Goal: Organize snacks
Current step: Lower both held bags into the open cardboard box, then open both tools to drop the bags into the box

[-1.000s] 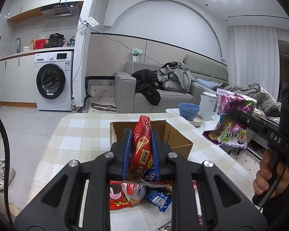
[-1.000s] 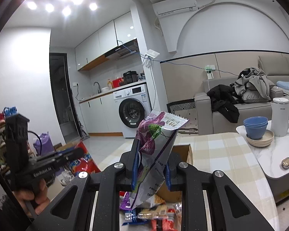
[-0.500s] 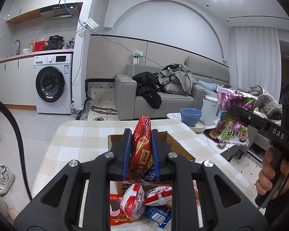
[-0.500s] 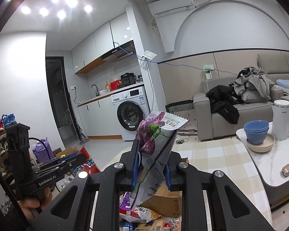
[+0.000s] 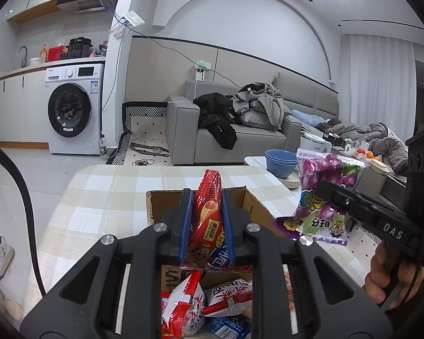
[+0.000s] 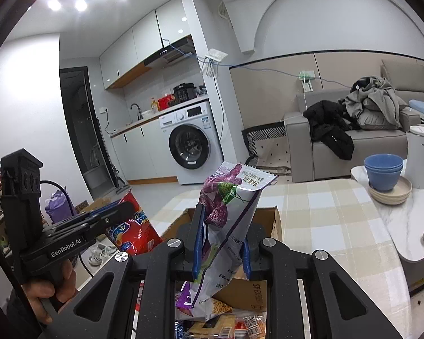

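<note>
- Since the earlier frames the cardboard box (image 5: 200,206) has slid lower in both views and loose packets now fill the bottom edge — both hand-held grippers have travelled level across the checked counter (image 5: 104,197), each packet unchanged in its grip.
- Left hand-held gripper (image 5: 207,226): clenched on the red snack packet (image 5: 209,214), held upright at frame centre, over the box's near wall.
- Right hand-held gripper (image 6: 222,237): clenched on the purple snack packet (image 6: 229,203), which leans toward the upper right.
- Judgement: both packets are mid-carry; neither is yet placed in the box.
- Surroundings: loose packets (image 5: 200,305) at lower centre; blue bowls (image 6: 383,173) and white kettle (image 6: 419,155) on the side table at right, well apart.
- Obstruction: the two grippers crowd the same box — likely to collide.
</note>
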